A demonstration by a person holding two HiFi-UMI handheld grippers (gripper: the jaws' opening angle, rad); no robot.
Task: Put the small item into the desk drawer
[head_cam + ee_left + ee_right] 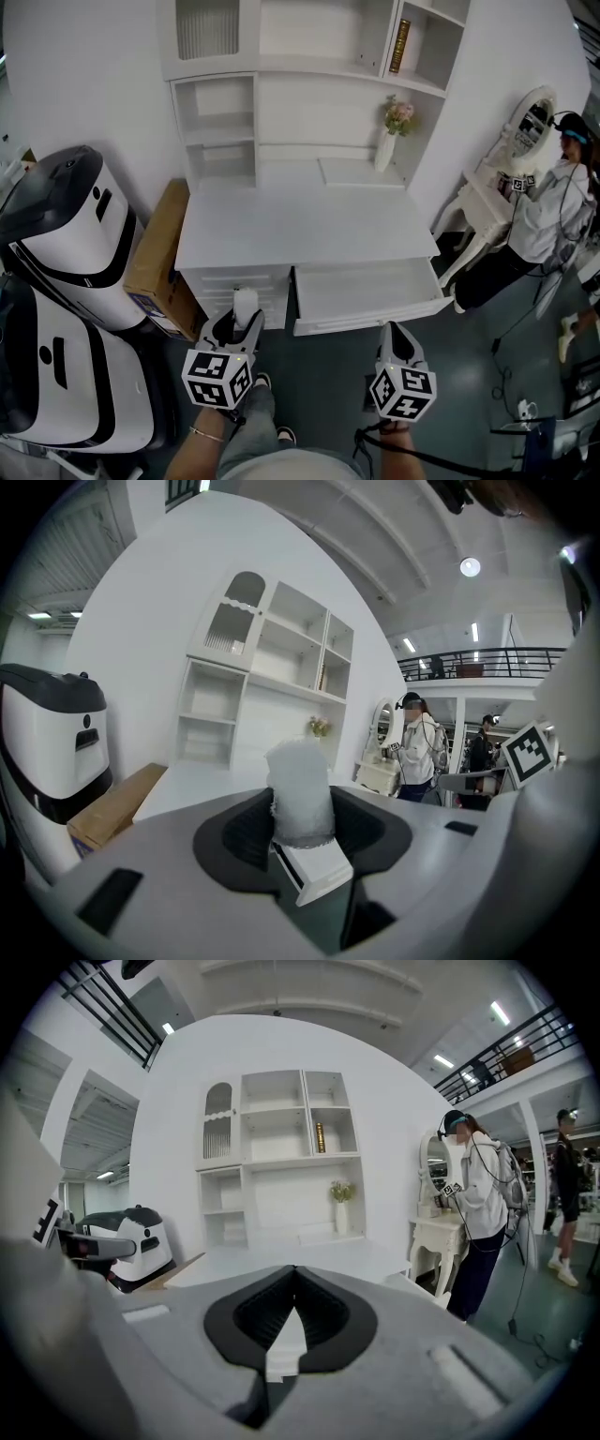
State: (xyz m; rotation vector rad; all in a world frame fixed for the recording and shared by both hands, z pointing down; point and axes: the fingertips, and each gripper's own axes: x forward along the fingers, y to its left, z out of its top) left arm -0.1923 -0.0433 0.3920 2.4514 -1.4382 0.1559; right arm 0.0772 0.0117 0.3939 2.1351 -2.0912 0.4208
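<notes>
The small item [246, 304] is a white fuzzy cylinder. It stands upright between the jaws of my left gripper [244, 321], which is shut on it, in front of the white desk [300, 234] near the closed left drawers. In the left gripper view the item [300, 794] fills the gap at the left gripper [302, 834]. The desk's right drawer [370, 292] is pulled out and looks bare inside. My right gripper [395, 330] hovers just in front of the drawer's front edge. It is shut with nothing in it, and in the right gripper view the right gripper [293, 1279] has its jaws touching.
A cardboard box [159, 255] leans at the desk's left side, beside two white-and-black machines [66, 234]. A vase of flowers [389, 141] stands at the back of the desk under the shelves. A person [553, 211] stands at a white dressing table [487, 202] on the right. Cables lie on the floor.
</notes>
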